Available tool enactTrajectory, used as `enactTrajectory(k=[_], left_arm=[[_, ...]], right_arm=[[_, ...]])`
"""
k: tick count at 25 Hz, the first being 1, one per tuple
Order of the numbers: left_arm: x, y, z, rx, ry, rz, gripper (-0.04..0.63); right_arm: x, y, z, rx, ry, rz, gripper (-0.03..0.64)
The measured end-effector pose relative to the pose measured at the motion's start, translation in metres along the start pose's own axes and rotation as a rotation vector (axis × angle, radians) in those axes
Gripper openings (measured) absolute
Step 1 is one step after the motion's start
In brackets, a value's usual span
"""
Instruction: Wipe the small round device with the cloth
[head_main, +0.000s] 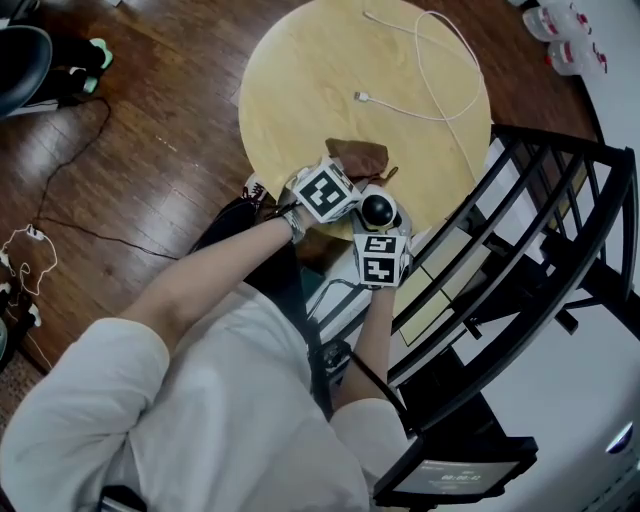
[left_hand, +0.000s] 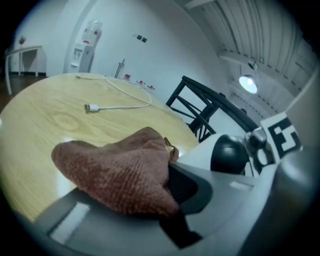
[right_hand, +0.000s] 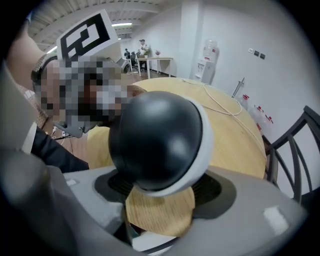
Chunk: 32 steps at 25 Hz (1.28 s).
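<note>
The small round device (head_main: 377, 210), a black dome in a white shell, is over the near edge of the round wooden table (head_main: 300, 80). My right gripper (head_main: 379, 224) is shut on it from below; in the right gripper view the device (right_hand: 157, 140) fills the space between the jaws of that gripper (right_hand: 160, 196). A brown cloth (head_main: 358, 155) lies bunched just beyond the device. My left gripper (head_main: 349, 172) is shut on the cloth (left_hand: 115, 165), which drapes over the gripper's (left_hand: 136, 201) jaws. The device (left_hand: 228, 154) sits close to the cloth's right, not clearly touching.
A white charging cable (head_main: 420, 70) loops across the far side of the table. A black metal chair (head_main: 540, 230) stands against the table's right. Several bottles (head_main: 570, 40) are on the floor at the upper right. Black cords (head_main: 80, 180) run over the wooden floor at the left.
</note>
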<state>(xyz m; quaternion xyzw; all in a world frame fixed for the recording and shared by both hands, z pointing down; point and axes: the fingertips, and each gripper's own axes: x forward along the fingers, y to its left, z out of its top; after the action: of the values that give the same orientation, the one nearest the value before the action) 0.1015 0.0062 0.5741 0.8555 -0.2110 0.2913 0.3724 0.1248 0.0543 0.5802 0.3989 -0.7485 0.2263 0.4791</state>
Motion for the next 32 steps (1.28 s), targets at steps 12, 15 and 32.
enactTrajectory(k=[12, 15, 32], left_arm=[[-0.072, 0.023, 0.055, -0.494, -0.459, -0.210, 0.038], [-0.080, 0.015, 0.064, -0.554, -0.499, -0.259, 0.038], [-0.026, -0.012, 0.025, -0.386, -0.230, -0.108, 0.037]], right_arm=[[-0.007, -0.005, -0.011, -0.123, -0.119, 0.159, 0.374], [-0.008, -0.005, -0.007, -0.242, -0.148, 0.218, 0.374], [-0.001, -0.001, 0.009, -0.066, -0.101, 0.148, 0.347]])
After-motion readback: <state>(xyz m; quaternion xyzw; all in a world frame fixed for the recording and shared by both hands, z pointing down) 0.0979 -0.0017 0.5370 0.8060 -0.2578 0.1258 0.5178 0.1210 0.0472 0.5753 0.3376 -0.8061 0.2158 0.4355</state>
